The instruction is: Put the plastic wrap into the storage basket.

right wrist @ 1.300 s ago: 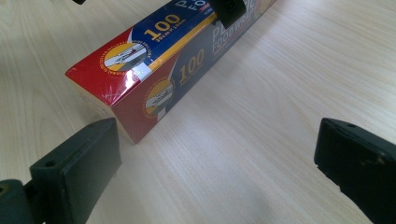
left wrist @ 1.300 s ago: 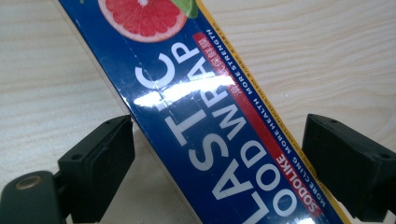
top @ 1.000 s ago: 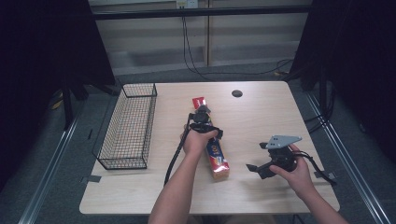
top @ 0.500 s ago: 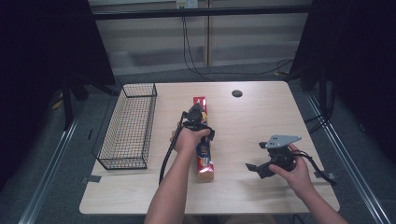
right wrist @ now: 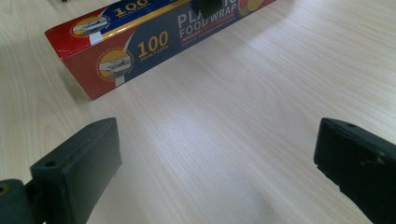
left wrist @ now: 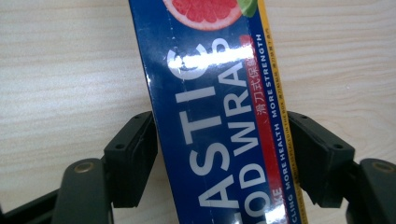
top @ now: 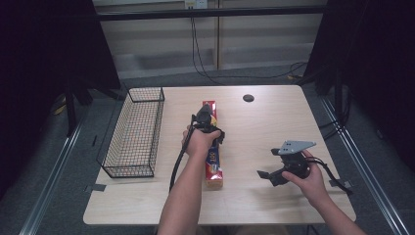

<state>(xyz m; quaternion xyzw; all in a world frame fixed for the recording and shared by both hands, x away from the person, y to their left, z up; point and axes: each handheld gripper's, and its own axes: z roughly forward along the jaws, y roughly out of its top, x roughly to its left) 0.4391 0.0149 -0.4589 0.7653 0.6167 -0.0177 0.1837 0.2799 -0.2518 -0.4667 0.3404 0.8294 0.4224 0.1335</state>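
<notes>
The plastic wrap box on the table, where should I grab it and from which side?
Grip the plastic wrap box across its narrow width near the middle, coming from above. It lies flat and long on the table, so only the two long sides fit between jaws. The left gripper straddles it that way, jaws just closing, left pad touching.
</notes>
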